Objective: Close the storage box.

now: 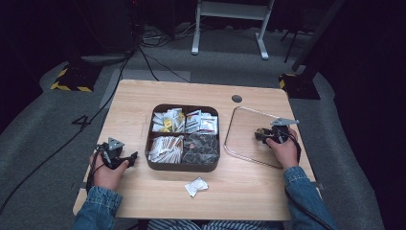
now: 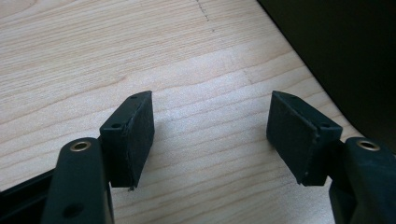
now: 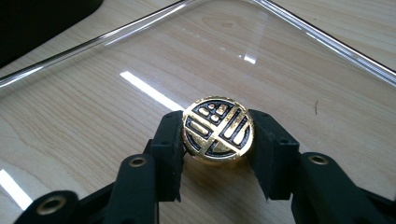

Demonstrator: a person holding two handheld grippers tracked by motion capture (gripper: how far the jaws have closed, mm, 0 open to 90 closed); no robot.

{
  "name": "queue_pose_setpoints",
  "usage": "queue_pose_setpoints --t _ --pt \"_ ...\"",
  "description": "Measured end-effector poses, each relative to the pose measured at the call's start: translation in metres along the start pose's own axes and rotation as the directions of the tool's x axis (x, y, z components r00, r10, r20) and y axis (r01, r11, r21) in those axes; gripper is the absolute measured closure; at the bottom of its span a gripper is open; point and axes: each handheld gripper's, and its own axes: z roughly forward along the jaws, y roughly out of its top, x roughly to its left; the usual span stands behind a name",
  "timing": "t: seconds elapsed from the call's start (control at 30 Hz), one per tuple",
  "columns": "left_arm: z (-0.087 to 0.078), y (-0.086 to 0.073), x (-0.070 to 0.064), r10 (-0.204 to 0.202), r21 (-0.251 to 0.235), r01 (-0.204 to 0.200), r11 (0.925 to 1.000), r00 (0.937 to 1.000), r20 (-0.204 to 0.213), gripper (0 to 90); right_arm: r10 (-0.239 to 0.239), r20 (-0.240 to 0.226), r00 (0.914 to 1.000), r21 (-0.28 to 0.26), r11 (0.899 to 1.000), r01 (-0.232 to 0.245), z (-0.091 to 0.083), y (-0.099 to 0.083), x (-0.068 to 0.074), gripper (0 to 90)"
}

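Note:
A round black and gold knob (image 3: 218,130) is clamped between the jaws of my right gripper (image 3: 215,140), held just over a clear glass lid (image 3: 140,56). In the high view my right gripper (image 1: 262,134) sits over the lid (image 1: 239,143) at the table's right. My left gripper (image 2: 210,126) is open with only bare wood between its jaws. From above it (image 1: 131,156) rests on the table just left of a dark four-part box (image 1: 183,166) filled with packets.
A crumpled white packet (image 1: 196,186) lies on the wooden table (image 1: 134,96) in front of the box. A small round hole cap (image 1: 236,98) sits near the far edge. Cables run across the grey floor beyond the table.

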Motion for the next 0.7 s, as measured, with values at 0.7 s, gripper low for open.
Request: queue_pose_setpoints --t 0.7 --pt "0.0 0.0 0.001 0.01 0.001 -0.01 1.0 0.9998 0.018 31.8 0.005 0.017 0.9998 -0.03 1.0 -0.005 -0.02 0.011 0.003 58.9"
